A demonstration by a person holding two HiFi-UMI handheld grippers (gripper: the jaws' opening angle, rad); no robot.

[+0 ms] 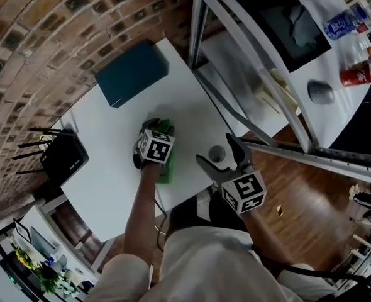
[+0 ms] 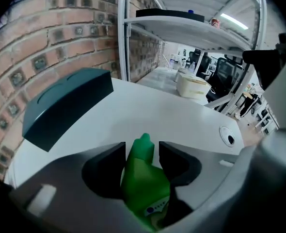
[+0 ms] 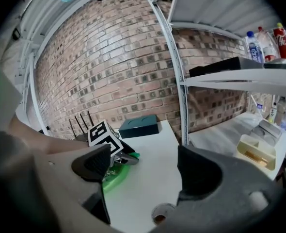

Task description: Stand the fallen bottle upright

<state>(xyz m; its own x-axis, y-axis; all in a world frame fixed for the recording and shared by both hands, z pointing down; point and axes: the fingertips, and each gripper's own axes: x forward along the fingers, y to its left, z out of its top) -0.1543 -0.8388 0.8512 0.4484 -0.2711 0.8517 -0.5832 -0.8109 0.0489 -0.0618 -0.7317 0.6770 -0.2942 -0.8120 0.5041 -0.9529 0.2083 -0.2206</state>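
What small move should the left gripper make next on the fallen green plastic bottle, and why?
Probably tip the left gripper upward, swinging the neck off the white table: its jaws look closed against the green plastic bottle, which lies on its side. The right gripper stands open and empty.

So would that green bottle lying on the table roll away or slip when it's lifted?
Probably light: the green bottle looks like thin plastic. Its tapering neck lies between the left tool's jaws, so it might slip forward. Lying on its side, it may roll if nudged.
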